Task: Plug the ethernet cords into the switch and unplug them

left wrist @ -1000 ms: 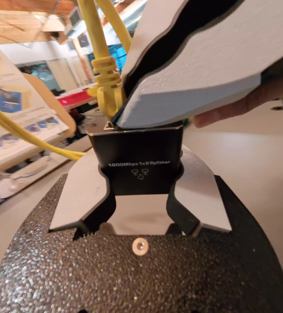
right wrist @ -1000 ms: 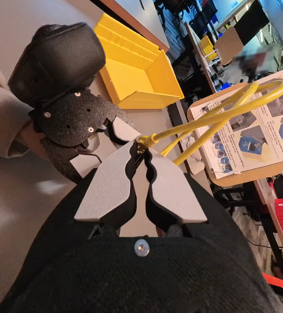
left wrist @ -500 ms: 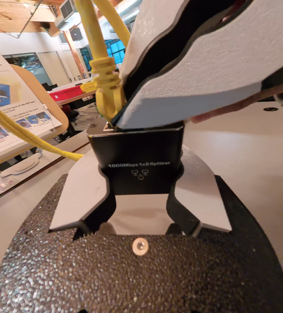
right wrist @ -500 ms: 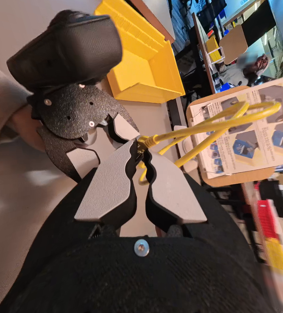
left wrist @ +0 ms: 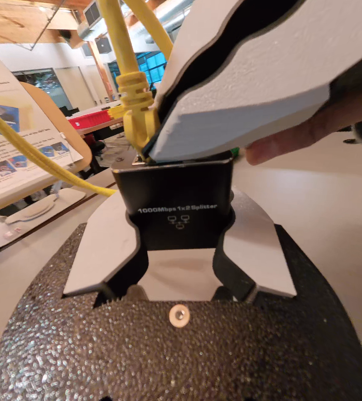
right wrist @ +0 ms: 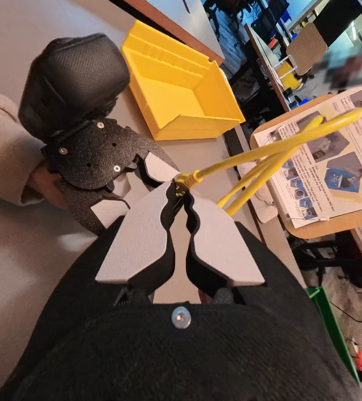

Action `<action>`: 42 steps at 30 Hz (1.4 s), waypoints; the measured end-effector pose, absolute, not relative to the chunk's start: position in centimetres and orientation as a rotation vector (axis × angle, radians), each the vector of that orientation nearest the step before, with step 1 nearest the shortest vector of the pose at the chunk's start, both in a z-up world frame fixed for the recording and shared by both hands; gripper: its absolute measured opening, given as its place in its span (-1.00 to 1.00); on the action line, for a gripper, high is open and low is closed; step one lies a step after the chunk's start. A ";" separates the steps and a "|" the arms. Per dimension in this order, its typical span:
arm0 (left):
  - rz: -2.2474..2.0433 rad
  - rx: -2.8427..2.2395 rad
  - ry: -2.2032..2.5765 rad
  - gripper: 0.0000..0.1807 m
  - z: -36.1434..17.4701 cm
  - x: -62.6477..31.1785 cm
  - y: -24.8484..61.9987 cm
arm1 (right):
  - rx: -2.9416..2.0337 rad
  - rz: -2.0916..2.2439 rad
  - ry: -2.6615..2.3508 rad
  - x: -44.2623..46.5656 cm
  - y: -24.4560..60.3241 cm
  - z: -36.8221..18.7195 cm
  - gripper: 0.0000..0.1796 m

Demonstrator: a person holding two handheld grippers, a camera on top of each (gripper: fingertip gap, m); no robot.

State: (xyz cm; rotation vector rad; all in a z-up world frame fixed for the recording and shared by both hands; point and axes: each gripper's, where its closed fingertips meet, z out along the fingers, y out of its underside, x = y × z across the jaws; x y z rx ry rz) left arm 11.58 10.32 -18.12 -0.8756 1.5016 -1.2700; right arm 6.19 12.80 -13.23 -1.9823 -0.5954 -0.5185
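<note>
Gripping the black switch (left wrist: 175,195) by its sides, the left tongs (left wrist: 179,219) hold it above the counter (left wrist: 316,195), ports facing away. The right tongs (right wrist: 179,195) are clenched on the yellow plug (left wrist: 140,128) of an ethernet cord (right wrist: 262,149), seated at the switch's far face. Over the last second the plug has not visibly shifted in its port; only both hands' tilt has changed. I judge the pull or release is still pending. A second yellow cord (left wrist: 34,156) sags leftward from the switch.
</note>
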 end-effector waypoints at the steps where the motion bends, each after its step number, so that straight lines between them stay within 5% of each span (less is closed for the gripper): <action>1: -1.244 -0.872 1.486 -0.16 -17.9 11.6 10.6 | -1.976 -0.470 -0.567 6.1 12.9 -13.1 -0.90; 9: -1.388 -0.936 1.517 -0.16 -18.2 11.6 10.1 | -1.998 -0.612 -0.619 6.4 13.5 -13.4 -0.90; 20: -1.221 -0.909 1.438 -0.15 -17.0 11.4 11.8 | -1.884 -0.259 -0.377 5.7 13.9 -12.2 -0.91; 25: -1.225 -0.945 1.476 -0.17 -17.9 11.7 11.6 | -1.947 -0.511 -0.505 6.1 13.9 -12.7 -0.90; 42: -1.233 -0.985 1.529 -0.16 -17.7 11.8 12.9 | -1.831 -0.641 -0.210 20.3 3.9 0.6 -0.90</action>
